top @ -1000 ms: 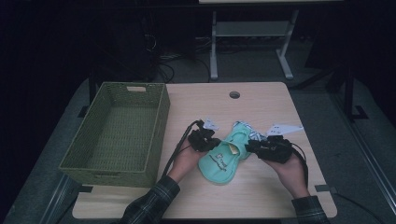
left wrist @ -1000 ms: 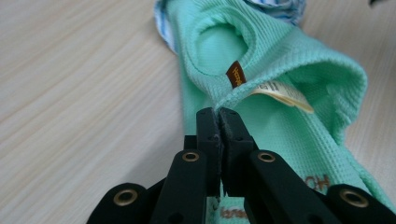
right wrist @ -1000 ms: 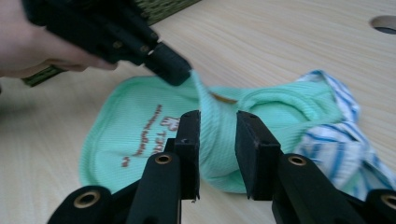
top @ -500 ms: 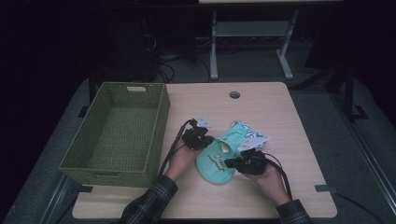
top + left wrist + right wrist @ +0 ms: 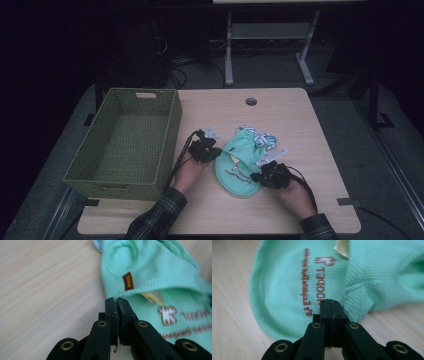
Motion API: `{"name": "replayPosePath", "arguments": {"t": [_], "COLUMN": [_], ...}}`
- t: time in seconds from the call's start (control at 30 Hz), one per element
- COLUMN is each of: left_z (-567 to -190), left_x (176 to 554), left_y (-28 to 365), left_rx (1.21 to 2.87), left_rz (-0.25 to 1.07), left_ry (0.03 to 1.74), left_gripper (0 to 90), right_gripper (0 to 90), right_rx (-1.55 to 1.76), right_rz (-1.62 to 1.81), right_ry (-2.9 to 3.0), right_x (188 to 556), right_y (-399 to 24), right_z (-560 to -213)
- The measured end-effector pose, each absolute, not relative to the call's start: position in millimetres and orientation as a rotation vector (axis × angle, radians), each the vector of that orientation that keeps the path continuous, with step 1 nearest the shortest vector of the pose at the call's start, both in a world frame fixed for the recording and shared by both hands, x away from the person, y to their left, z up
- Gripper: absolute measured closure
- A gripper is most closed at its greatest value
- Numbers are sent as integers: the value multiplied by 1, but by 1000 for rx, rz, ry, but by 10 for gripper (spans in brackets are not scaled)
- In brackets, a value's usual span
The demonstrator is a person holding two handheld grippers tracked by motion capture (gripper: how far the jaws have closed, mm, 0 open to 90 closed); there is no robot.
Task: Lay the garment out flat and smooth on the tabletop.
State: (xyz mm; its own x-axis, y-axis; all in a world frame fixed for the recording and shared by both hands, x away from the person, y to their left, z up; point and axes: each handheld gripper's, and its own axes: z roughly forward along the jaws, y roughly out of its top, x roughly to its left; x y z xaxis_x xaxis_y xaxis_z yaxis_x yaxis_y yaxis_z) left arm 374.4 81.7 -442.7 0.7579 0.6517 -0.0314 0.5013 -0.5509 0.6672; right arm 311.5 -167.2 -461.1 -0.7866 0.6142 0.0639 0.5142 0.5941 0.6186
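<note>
A small mint-green garment point(image 5: 239, 162) lies on the wooden table point(image 5: 300, 130), to the right of the green woven basket point(image 5: 127, 142) and near the front edge where the person sits. It has brown printed letters on the front and a small brown label point(image 5: 127, 281) sewn near one edge. The left gripper point(image 5: 204, 150) is at the left side of the garment, and in the left gripper view its jaws are pressed together on the folded edge of the green cloth, just below the brown label. The right gripper point(image 5: 271, 176) is at the lower right side of the garment. Its jaws have just been closing, and in the right gripper view they now stand together with the edge of the cloth pinched between them, next to the brown letters point(image 5: 312, 280). Behind the garment, at its far end, a piece of white cloth with a striped pattern point(image 5: 260, 137) is lying on the table, touching it. The basket is well apart from both grippers.
</note>
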Motion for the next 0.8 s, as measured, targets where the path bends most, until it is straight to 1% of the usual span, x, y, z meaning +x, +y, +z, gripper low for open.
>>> {"name": "replayPosePath", "arguments": {"t": [0.13, 0.27, 0.4, 0.47, 0.5, 0.57, 0.6, 0.63, 0.7, 0.8], "left_z": [-444, -448, -455, -456, -456, -455, -453, -451, -445, -440], "left_x": [359, 346, 341, 341, 340, 340, 341, 341, 344, 351], "left_y": [76, 68, 62, 59, 59, 59, 60, 61, 64, 68], "left_rx": [2305, 2339, 2379, 2385, 2385, 2369, 2346, 2328, 2296, 2258], "left_rz": [256, 226, 189, 170, 172, 163, 156, 154, 155, 152], "left_ry": [811, 760, 722, 711, 707, 699, 697, 698, 705, 732], "left_gripper": [869, 860, 837, 805, 790, 739, 707, 703, 707, 786], "right_gripper": [893, 852, 803, 761, 754, 723, 723, 723, 727, 768], "right_rx": [996, 1018, 1027, 1040, 1043, 1048, 1057, 1058, 1060, 1075], "right_rz": [961, 1023, 1082, 1068, 1049, 1027, 1029, 1036, 1061, 1089], "right_ry": [2631, 2598, 2563, 2554, 2547, 2538, 2531, 2529, 2514, 2487], "right_x": [312, 309, 307, 308, 309, 311, 312, 312, 313, 319], "right_y": [-182, -194, -202, -204, -204, -205, -206, -207, -211, -219], "right_z": [-459, -453, -445, -446, -447, -449, -450, -450, -448, -444]}}
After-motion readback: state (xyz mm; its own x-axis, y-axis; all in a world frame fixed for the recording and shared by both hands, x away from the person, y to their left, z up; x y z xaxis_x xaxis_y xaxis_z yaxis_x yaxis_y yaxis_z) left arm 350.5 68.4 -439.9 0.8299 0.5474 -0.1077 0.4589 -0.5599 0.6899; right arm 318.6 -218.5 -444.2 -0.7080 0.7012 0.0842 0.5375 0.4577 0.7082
